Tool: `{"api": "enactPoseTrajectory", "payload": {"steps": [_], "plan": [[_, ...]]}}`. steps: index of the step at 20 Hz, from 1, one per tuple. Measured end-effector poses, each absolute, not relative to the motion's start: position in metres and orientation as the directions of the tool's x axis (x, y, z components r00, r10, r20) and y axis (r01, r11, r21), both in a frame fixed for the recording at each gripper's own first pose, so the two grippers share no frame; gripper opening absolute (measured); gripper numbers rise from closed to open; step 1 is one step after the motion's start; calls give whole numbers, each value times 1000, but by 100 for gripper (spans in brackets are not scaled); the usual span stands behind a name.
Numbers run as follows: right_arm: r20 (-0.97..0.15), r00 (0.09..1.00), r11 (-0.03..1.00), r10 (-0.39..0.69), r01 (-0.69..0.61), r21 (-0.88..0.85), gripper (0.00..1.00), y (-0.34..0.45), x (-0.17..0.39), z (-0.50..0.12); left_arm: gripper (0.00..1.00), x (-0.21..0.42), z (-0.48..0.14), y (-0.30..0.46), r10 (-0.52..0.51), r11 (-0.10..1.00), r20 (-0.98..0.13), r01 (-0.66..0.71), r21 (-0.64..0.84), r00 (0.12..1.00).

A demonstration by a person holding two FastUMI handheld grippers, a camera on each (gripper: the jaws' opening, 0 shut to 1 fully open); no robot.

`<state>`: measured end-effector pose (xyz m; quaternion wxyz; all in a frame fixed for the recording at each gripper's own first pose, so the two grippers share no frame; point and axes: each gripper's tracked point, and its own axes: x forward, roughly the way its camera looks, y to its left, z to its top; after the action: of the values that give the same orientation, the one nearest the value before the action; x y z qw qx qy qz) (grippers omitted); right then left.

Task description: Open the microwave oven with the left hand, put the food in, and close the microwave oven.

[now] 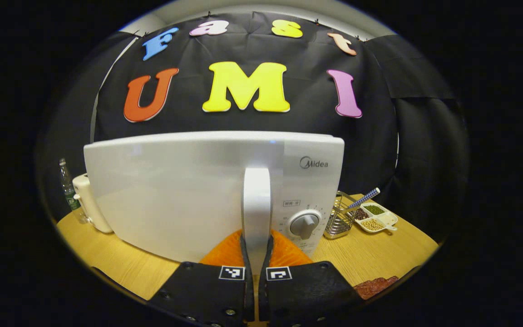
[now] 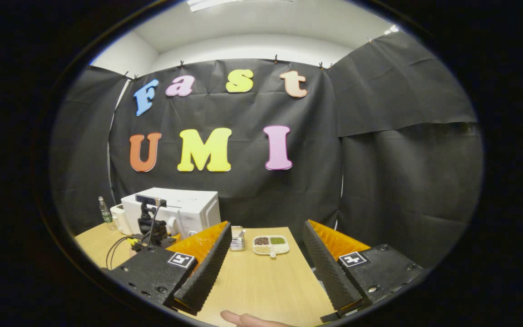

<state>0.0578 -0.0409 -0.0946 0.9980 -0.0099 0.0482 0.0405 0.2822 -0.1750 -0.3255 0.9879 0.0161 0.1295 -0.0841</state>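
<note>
Step in hand: opening. Left hand-held gripper [image 1: 257, 268] clamped on the microwave [image 1: 211, 190] door handle [image 1: 256, 204], fingers pressing both sides. Microwave stands toward the counter's [image 2: 261, 281] far left corner; door looks closed. Right hand-held gripper [image 2: 266, 259] wide apart, empty, over the near edge. Next: pull the handle outward along the door's arc. Food [image 1: 375, 286] probably at near edge.

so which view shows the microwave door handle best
The left gripper view: the door handle stands close and central, with the left gripper shut on it. In the right gripper view the microwave sits small and far off, its handle too small to tell.
</note>
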Motion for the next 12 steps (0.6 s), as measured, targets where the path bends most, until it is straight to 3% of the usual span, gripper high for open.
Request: {"api": "enactPoseTrajectory", "payload": {"steps": [4,5,6,7,12], "plan": [[-102,991,996,84,-85,-10,100,-34,52,-94,3,250,-323,-166,-223,974,-240,226,-19,945],[-97,992,996,84,-85,-10,93,-31,50,-93,3,241,-323,-162,-234,971,-244,238,-15,941],[-94,992,997,79,-81,-10,93,-30,48,-93,3,232,-321,-158,-246,968,-241,252,-4,939],[-94,992,997,80,-81,-11,100,-27,45,-94,3,223,-321,-152,-255,965,-242,262,-4,936],[-96,992,996,81,-85,-40,100,-9,24,-95,4,181,-319,-127,-316,948,-248,314,-47,916]]}}
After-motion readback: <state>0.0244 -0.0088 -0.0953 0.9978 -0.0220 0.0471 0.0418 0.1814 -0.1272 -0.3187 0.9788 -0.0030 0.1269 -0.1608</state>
